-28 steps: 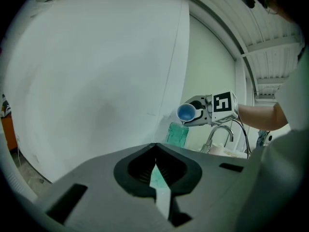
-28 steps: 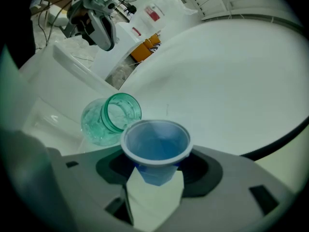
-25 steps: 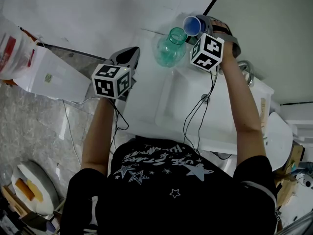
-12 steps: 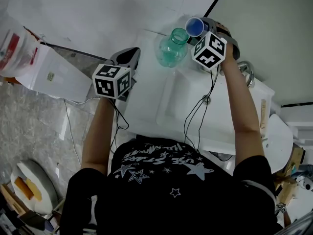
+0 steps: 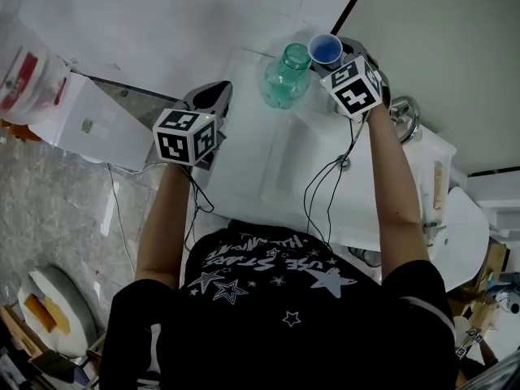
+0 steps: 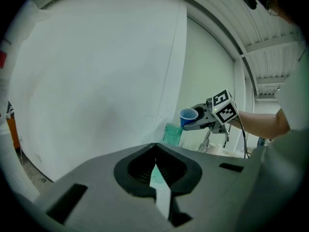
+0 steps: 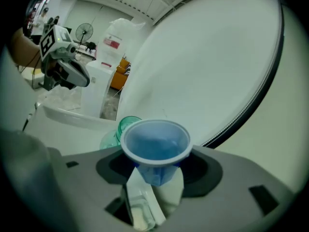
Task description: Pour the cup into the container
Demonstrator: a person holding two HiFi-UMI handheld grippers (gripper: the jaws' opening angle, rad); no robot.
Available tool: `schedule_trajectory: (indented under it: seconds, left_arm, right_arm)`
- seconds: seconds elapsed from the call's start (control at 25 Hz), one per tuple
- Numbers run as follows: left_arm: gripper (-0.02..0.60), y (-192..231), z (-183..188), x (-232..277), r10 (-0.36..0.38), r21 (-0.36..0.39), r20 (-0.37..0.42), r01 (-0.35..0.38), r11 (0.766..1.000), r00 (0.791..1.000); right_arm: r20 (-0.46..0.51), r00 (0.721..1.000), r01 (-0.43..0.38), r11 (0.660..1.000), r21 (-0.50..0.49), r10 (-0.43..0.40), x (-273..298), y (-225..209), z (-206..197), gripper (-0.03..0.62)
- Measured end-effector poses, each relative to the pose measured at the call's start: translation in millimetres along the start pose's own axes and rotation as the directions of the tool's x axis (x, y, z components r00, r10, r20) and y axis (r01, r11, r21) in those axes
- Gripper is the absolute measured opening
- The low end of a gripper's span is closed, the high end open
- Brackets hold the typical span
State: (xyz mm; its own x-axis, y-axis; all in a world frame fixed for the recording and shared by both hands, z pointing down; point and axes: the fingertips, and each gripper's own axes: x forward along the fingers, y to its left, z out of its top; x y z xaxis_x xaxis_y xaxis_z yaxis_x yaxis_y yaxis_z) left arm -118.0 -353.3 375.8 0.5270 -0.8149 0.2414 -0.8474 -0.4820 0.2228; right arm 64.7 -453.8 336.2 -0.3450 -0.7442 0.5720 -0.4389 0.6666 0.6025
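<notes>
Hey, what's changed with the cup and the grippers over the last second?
The right gripper rolled back, bringing the blue cup from tipped toward the mouth of the green bottle to upright, with its opening facing up beside the bottle. It kept its grip on the cup throughout. The left gripper and the bottle stayed where they were.

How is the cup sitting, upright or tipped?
Upright: the cup has a level rim facing up, and sits beside the bottle mouth, not over it.
</notes>
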Motion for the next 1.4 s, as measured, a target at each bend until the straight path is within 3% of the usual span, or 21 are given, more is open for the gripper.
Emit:
schedule_trajectory:
  seconds: [0.32, 0.52, 0.68, 1.0, 1.4]
  left_arm:
    - [0.011, -10, -19, -18, 0.013, -0.014, -0.017, -0.013, 1.0, 1.0]
    - [0.011, -17, -38, -31, 0.03, -0.033, -0.04, -0.031, 0.999, 0.999]
    - [0.011, -19, -52, -37, 0.042, -0.054, -0.054, -0.045, 0.998, 0.998]
    - [0.011, -19, -73, -50, 0.062, -0.078, -0.088, -0.069, 0.995, 0.994]
    - [0.011, 6, -104, -46, 0.109, -0.131, -0.147, -0.128, 0.983, 0.983]
  right_arm:
    - [0.12, 0.992, -0.048, 0.983, 0.179, 0.026, -18, 35, -3, 0.273]
    - [0.211, 0.976, -0.087, 0.977, 0.192, 0.046, -29, 68, -2, 0.275]
    - [0.287, 0.953, -0.164, 0.963, 0.213, 0.099, -28, 99, 0, 0.275]
    - [0.342, 0.917, -0.3, 0.921, 0.248, 0.207, 1, 166, -6, 0.278]
    - [0.421, 0.874, -0.386, 0.871, 0.304, 0.241, 48, 213, 0, 0.281]
